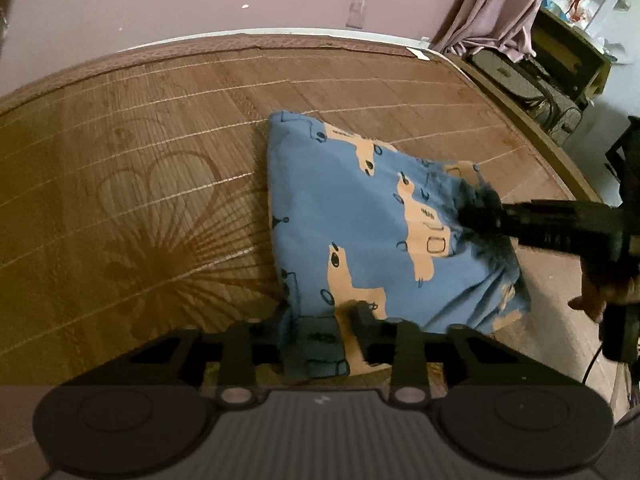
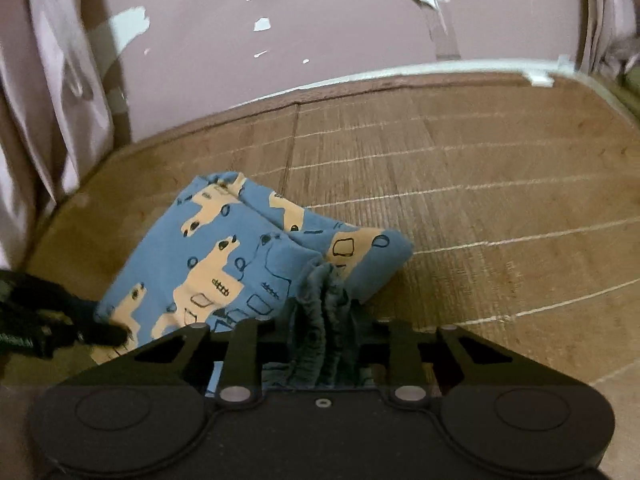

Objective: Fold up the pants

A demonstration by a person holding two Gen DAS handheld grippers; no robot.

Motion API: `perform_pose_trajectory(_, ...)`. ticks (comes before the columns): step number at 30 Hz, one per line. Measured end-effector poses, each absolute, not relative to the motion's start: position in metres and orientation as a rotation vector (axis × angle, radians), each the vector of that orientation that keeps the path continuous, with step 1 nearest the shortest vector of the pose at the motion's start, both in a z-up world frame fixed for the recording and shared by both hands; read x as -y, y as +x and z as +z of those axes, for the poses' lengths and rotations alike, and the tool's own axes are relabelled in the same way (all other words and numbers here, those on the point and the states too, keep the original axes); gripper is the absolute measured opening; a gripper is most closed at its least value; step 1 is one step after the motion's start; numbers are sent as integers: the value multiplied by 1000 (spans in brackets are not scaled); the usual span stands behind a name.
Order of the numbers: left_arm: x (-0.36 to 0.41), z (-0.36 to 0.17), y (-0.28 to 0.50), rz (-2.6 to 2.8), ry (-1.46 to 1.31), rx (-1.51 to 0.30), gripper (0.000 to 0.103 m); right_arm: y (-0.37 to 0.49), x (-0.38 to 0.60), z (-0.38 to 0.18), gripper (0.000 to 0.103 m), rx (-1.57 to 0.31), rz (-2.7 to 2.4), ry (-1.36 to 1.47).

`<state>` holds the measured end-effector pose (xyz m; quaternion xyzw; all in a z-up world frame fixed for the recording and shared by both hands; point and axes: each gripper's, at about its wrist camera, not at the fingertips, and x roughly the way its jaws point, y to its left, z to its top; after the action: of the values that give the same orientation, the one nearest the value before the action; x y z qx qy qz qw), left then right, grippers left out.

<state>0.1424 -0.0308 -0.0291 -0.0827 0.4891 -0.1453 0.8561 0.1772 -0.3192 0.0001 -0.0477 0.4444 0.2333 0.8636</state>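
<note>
Both hand-held grippers, left (image 1: 320,320) and right (image 2: 324,316), apparently pinch pants (image 1: 360,216) on mat (image 1: 140,160).

The left gripper (image 1: 320,322) pinches the near edge of the blue printed pants (image 1: 352,216), cloth bunched between its jaws. To its right and farther ahead, the right gripper (image 1: 466,216) clamps another edge. Underneath lies the bamboo mat (image 1: 140,168).

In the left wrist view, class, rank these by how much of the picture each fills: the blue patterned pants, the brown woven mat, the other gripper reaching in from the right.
1. Brown woven mat: clearly the largest.
2. Blue patterned pants.
3. Right gripper: the smallest, though partly cut off by the frame edge.
</note>
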Motion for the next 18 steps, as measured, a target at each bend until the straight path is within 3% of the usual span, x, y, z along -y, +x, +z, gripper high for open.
perform_pose_trajectory(10, 14, -27, 129, -341, -248, -1031, 13, 123, 256, 26, 17, -722, 504, -601)
perform_pose_trajectory(18, -14, -10, 135, -307, -323, -982, 12, 131, 220, 58, 15, -579, 562, -684)
